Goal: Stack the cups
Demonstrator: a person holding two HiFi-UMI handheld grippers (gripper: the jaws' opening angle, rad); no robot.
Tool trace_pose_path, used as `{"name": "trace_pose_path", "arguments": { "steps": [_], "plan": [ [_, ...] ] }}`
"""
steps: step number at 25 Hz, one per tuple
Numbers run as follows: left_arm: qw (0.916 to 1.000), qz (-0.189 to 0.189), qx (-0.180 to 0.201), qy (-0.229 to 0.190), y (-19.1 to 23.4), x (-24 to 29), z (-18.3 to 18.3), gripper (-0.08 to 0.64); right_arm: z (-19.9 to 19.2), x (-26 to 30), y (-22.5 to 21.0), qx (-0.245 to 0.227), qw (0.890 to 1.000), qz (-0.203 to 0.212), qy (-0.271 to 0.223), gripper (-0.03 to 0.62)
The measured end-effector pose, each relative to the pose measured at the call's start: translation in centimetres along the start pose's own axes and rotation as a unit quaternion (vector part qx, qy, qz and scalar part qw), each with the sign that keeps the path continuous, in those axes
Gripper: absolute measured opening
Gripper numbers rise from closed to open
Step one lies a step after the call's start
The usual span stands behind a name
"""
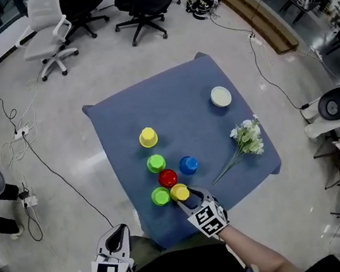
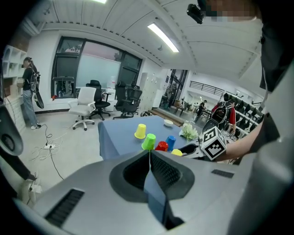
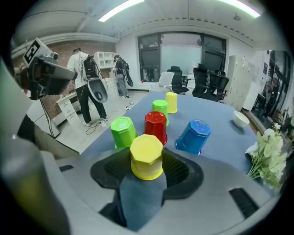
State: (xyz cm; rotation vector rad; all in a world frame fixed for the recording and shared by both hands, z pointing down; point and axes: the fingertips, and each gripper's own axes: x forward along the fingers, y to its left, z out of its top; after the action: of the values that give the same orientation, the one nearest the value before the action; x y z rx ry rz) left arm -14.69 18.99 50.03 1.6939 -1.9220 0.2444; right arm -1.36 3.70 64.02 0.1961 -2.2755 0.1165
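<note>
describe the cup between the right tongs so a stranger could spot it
On the blue cloth table, look at the cluster of upturned cups near the person's edge. It is the yellow cup on the cluster's near right, between the right tongs. The other yellow cup stands alone, farther back.

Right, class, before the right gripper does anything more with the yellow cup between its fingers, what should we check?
1. Right gripper fingers press both sides of the near yellow cup: ok.
2. That cup lifted off the blue cloth: cannot tell.
3. Room around it: the red cup and near green cup stand right beside it: not ok.
4. Red cup upside down, flat top bare, ready for stacking: ok.
5. Left gripper shut, empty, held back from the cloth: ok.
6. Flowers and white bowl well away from the cups: ok.
</note>
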Motion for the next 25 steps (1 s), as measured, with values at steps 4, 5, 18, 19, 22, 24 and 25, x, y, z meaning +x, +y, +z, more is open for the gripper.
{"name": "trace_pose_path", "arguments": {
  "steps": [4,5,18,19,22,24,25],
  "plan": [
    [1.0000,0.000,-0.003,-0.001,-0.3,0.3,0.0,0.011,0.0,-0.3,0.2,0.009,1.000,0.022,-0.005,0.248],
    [1.0000,0.000,-0.004,-0.001,-0.4,0.4,0.1,0.011,0.1,-0.6,0.2,0.015,0.999,0.027,-0.006,0.250],
    [0.9999,-0.009,0.004,0.003,-2.2,2.1,0.9,0.011,1.7,-3.2,-6.5,0.078,0.996,-0.023,-0.048,0.259],
    [0.9999,-0.008,0.004,0.005,-2.2,2.2,0.9,0.011,1.8,-3.1,-7.1,0.074,0.996,-0.029,-0.048,0.259],
    [0.9999,-0.004,0.002,0.010,-2.4,2.4,0.7,0.011,2.1,-2.5,-9.0,0.068,0.996,-0.041,-0.048,0.259],
    [0.9999,0.001,-0.001,0.014,-2.5,2.5,0.6,0.011,2.2,-2.1,-10.1,0.065,0.996,-0.045,-0.046,0.259],
    [0.9999,0.004,-0.002,0.016,-2.5,2.5,0.6,0.011,2.3,-1.8,-10.5,0.064,0.996,-0.045,-0.045,0.259]
  ]
}}
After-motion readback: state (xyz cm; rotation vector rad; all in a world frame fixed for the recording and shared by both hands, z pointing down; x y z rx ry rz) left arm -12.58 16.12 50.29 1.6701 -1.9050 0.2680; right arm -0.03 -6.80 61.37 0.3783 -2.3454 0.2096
